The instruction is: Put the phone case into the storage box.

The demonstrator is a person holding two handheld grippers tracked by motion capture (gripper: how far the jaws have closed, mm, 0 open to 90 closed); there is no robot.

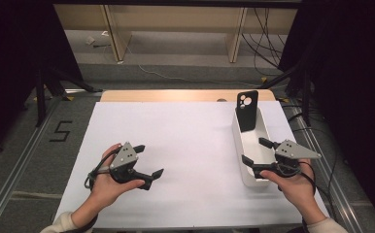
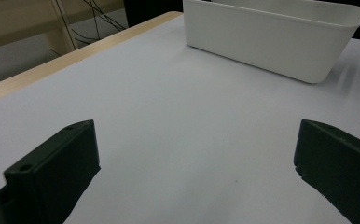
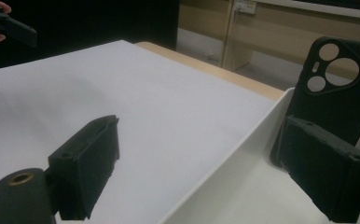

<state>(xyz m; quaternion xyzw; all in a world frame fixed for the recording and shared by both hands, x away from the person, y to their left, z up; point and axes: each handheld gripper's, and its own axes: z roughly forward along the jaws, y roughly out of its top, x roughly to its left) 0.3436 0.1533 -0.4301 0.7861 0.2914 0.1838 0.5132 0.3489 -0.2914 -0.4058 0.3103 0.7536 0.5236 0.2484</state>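
Matte black phone case [image 1: 247, 110] with round camera cutouts, upright at far end of long white plastic bin [image 1: 244, 145], right of centre. Right gripper [image 1: 253, 151] wide open astride the bin's near wall, empty. Left gripper [image 1: 149, 160] wide open, empty, lower left on smooth white worktop [image 1: 185, 141].

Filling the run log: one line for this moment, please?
left gripper: open, over white sheet | right gripper: open, straddling bin wall | phone case: leaning in bin's far end, untouched
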